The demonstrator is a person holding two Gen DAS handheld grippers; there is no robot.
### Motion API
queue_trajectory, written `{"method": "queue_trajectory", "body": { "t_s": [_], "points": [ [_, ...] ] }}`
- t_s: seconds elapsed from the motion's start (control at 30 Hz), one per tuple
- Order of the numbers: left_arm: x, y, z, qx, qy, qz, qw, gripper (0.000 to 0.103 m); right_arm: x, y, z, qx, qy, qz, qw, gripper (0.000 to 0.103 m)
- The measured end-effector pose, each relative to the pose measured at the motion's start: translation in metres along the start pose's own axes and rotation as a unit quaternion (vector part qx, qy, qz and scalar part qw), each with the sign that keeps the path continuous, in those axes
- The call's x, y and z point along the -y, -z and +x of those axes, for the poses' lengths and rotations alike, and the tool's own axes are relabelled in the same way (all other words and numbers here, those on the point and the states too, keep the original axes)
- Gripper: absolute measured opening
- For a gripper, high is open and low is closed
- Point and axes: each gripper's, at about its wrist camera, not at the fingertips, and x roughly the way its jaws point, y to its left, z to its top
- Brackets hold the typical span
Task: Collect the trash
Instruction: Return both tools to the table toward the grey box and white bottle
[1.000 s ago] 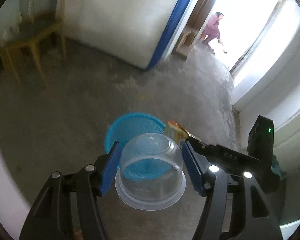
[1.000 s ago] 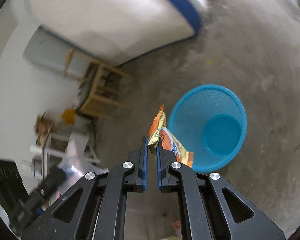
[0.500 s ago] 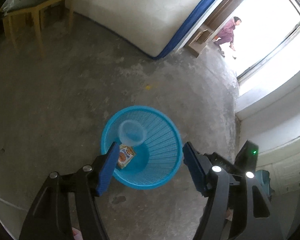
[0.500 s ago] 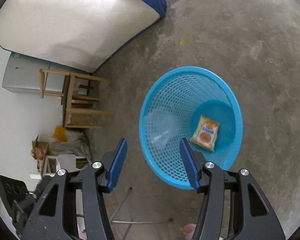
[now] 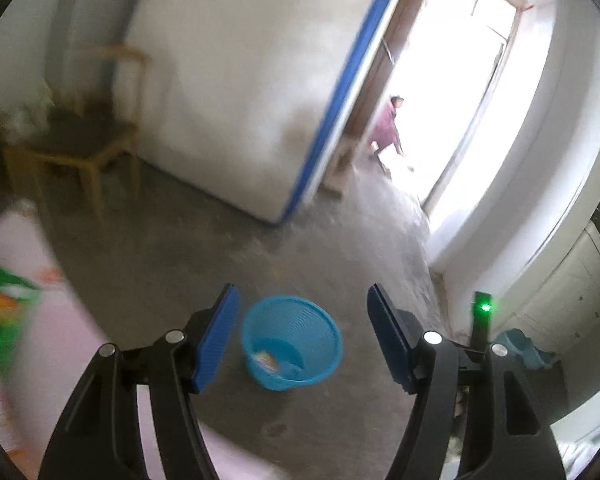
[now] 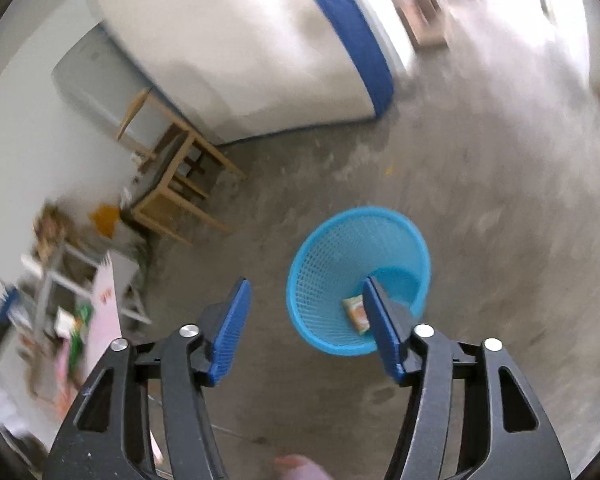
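One round blue mesh basket (image 6: 332, 264)

Both wrist views angled down from above, sharing blue basket (image 5: 292, 344) (image 6: 358, 280)

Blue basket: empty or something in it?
Not empty. A snack wrapper lies on the bottom of the blue mesh basket; the clear cup isn't discernible.

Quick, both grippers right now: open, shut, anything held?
Left gripper: open, empty; the blue basket sits on the floor beyond it.
Right gripper: jaws opening, nothing between them; the snack packet lies in the basket.
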Motion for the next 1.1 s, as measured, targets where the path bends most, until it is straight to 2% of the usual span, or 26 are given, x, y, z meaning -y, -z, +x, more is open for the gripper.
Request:
{"method": "queue_trajectory", "body": {
  "t_s": [0.07,0.13,0.2,0.23,0.3,0.33,0.4,0.47,0.53,0.67,0.77,0.87,1.1],
  "points": [
    [-0.018,0.010,-0.060,0.025,-0.025,-0.002,0.9994,0.064,-0.034,0.010,-0.028,0.027,0.002,-0.073,0.997,0.059],
    [-0.035,0.024,-0.116,0.034,-0.066,-0.003,0.9972,0.064,-0.069,0.020,-0.053,0.053,-0.010,-0.132,0.990,0.063],
    [-0.054,0.049,-0.179,0.049,-0.121,-0.019,0.9913,0.064,-0.106,0.032,-0.080,0.083,-0.036,-0.184,0.979,0.079],
    [-0.061,0.060,-0.202,0.062,-0.140,-0.028,0.9878,0.064,-0.123,0.039,-0.092,0.100,-0.049,-0.205,0.972,0.094],
    [-0.077,0.091,-0.255,0.090,-0.183,-0.062,0.9771,0.065,-0.156,0.056,-0.115,0.142,-0.059,-0.240,0.958,0.095],
    [-0.086,0.112,-0.284,0.106,-0.206,-0.086,0.9690,0.066,-0.170,0.064,-0.121,0.155,-0.057,-0.251,0.954,0.095],
    [-0.095,0.145,-0.319,0.124,-0.229,-0.128,0.9571,0.067,-0.196,0.085,-0.129,0.158,-0.079,-0.264,0.948,0.095],
    [-0.105,0.184,-0.352,0.137,-0.242,-0.181,0.9433,0.068,-0.212,0.099,-0.125,0.123,-0.129,-0.259,0.949,0.095],
    [-0.110,0.223,-0.371,0.139,-0.251,-0.221,0.9323,0.069,-0.229,0.114,-0.120,0.080,-0.156,-0.257,0.950,0.095],
    [-0.116,0.274,-0.382,0.122,-0.244,-0.267,0.9243,0.069,-0.267,0.146,-0.104,-0.023,-0.223,-0.263,0.939,0.095],
    [-0.114,0.302,-0.379,0.113,-0.249,-0.285,0.9186,0.069,-0.292,0.164,-0.100,-0.080,-0.237,-0.278,0.927,0.095],
    [-0.114,0.315,-0.375,0.110,-0.265,-0.289,0.9134,0.069,-0.314,0.179,-0.093,-0.125,-0.219,-0.307,0.918,0.095],
    [-0.126,0.333,-0.380,0.112,-0.270,-0.309,0.9048,0.073,-0.346,0.209,-0.100,-0.188,-0.237,-0.307,0.902,0.095]
  ]
}}
